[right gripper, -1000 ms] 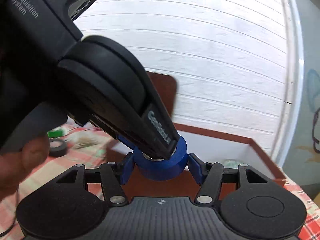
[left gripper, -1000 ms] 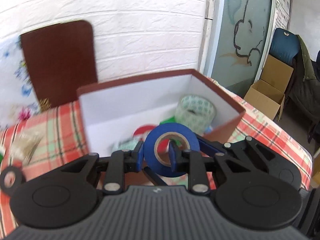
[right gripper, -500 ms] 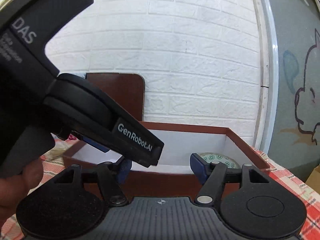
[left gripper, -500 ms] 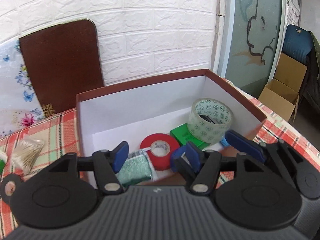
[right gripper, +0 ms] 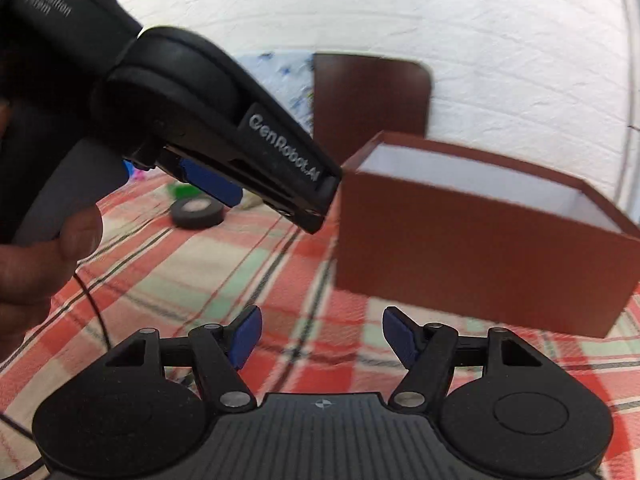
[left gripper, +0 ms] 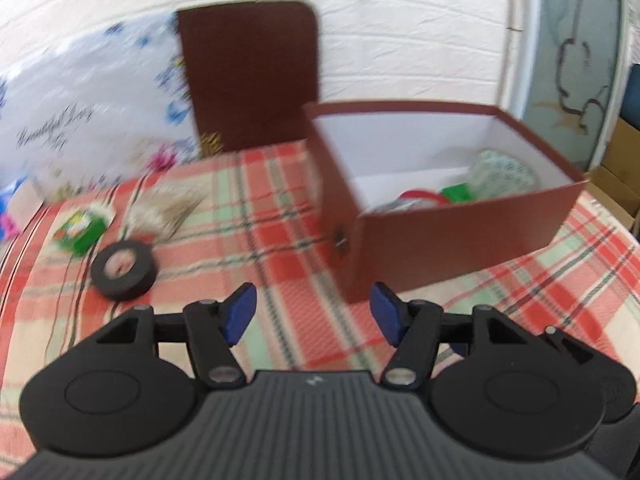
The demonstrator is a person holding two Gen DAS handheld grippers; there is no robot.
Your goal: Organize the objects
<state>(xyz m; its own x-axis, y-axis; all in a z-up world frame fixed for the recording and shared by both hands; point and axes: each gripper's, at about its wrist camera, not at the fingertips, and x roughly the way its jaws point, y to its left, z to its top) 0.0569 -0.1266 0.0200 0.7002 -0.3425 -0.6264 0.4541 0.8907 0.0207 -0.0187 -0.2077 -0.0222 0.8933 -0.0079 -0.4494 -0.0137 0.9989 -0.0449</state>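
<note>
- Left gripper (left gripper: 312, 312): jaws spread wide, nothing between them; it hangs above the checked tablecloth (left gripper: 260, 216), just short of the near corner of the brown box (left gripper: 460, 240).
- Right gripper (right gripper: 320, 336): jaws likewise wide and empty, facing the outer wall of the box.
- The box stands open; a red tape roll (left gripper: 420, 196), a green packet (left gripper: 456, 192) and a patterned tape roll (left gripper: 500, 172) lie inside.
- Items not yet boxed: a black tape roll (left gripper: 123, 269) lies flat on the cloth, well left of the box; beyond it a green pack (left gripper: 80, 232) and a clear bag (left gripper: 160, 212). Blur hides finer detail.
- Handling judgement: the black roll is probably light, stiff and not fragile; its smooth outer face may slip.
- Advised hold: pinch one side of the ring, one finger through the core and the other outside.
</note>
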